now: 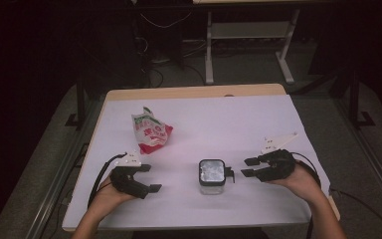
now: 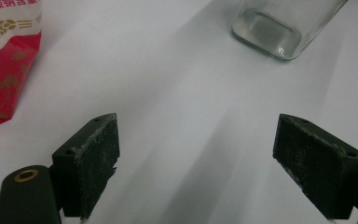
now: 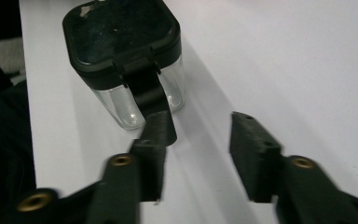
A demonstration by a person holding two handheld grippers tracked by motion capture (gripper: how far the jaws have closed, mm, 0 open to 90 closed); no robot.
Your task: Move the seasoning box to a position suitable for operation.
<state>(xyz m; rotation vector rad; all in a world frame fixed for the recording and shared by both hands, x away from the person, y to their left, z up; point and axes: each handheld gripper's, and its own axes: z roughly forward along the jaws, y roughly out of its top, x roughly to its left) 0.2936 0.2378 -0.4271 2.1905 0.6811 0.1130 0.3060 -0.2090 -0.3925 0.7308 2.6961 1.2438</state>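
Right claw [image 1: 247,167] sitting just beside jar [image 1: 212,175], jaws part-closed, empty, pointing at black lid latch [image 3: 142,88] directly ahead. Left claw [image 1: 149,178] resting farther off, wide, empty. Jar standing upright on bench [image 1: 219,119].

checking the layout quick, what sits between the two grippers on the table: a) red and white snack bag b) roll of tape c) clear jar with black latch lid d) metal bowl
c: in the high view the clear jar with its black latch lid stands between the left gripper and right gripper; the snack bag lies farther back.

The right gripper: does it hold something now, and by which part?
Nothing is held. The right gripper has open jaws beside the latch of the clear jar, not around it.
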